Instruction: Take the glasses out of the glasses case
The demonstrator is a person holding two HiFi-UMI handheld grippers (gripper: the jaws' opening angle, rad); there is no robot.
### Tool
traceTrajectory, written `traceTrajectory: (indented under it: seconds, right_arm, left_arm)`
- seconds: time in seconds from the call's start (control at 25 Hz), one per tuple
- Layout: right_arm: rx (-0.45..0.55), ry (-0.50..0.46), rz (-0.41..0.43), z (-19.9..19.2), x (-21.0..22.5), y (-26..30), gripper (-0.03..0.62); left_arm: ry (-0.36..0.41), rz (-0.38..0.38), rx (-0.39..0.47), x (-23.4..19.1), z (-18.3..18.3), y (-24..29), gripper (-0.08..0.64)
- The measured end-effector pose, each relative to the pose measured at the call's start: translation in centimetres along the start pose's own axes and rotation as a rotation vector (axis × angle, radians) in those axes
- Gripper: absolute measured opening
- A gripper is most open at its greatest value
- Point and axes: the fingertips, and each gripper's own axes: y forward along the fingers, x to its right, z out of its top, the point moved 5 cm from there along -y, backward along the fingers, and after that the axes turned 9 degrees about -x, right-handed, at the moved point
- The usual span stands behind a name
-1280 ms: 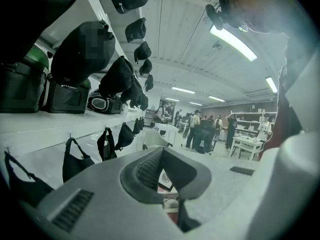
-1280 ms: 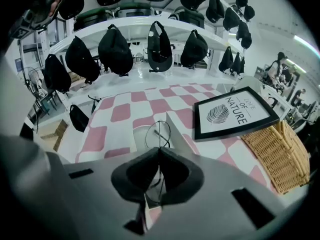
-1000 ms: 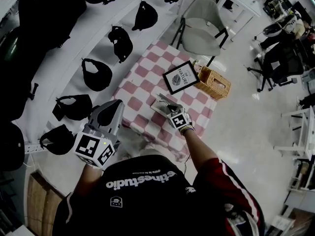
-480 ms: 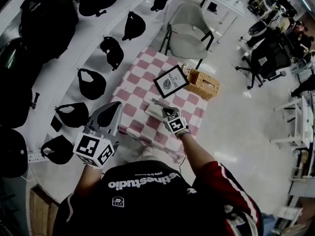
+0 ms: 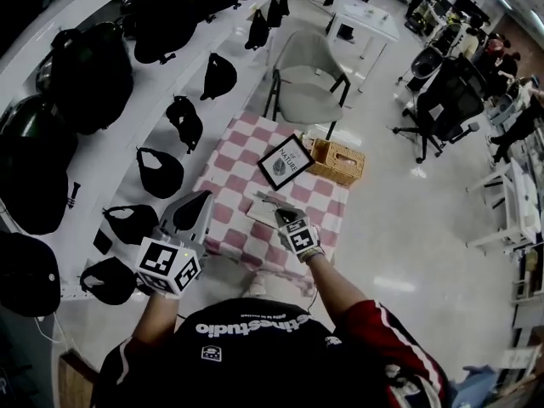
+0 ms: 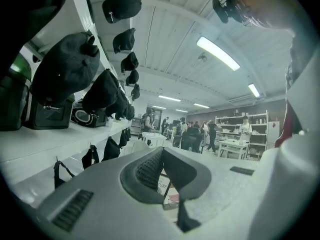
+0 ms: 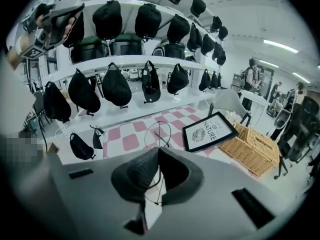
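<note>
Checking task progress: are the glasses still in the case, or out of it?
Out. The right claw is shut on the thin wire glasses, holding them up over the checked table.

Head view: bright, even indoor light from above. Heavy fisheye distortion bends the white shelf (image 5: 115, 155) toward the edges, and the pale floor (image 5: 399, 228) carries soft glare at 3 o'clock. The caps (image 5: 160, 172) read as near-black shapes with little detail.

Left gripper view: a round picture with black corners. The ceiling strip light (image 6: 217, 54) at 1 o'clock is blown out and hazy. The left gripper (image 6: 162, 154), close to the lens, is soft.

Right gripper view: the same round frame, with a ceiling light (image 7: 280, 46) at 2 o'clock. The right gripper (image 7: 158, 151) is blurred; the thin-wire glasses (image 7: 159, 135) are faint but legible.
</note>
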Motion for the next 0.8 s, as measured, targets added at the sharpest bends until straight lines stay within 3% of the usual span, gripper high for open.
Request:
traceTrajectory:
  seconds: [0.32, 0.56, 0.8]
  right_arm:
    - [0.126, 0.061, -0.052, 2.3, -2.1, -4.8, 0.012]
    - [0.229, 0.16, -0.096, 3.3, -2.5, -10.4, 0.012]
    - [0.29, 0.172, -0.164, 4.0, -3.1, -16.0, 0.012]
  left_arm:
    - [0.031, -0.076, 0.026, 0.6, 1.0, 0.4, 0.005]
    - [0.075, -0.143, 0.034, 2.3, 1.3, 1.0, 0.005]
    - [0.076, -0.199, 0.051, 3.4, 1.4, 0.8, 0.005]
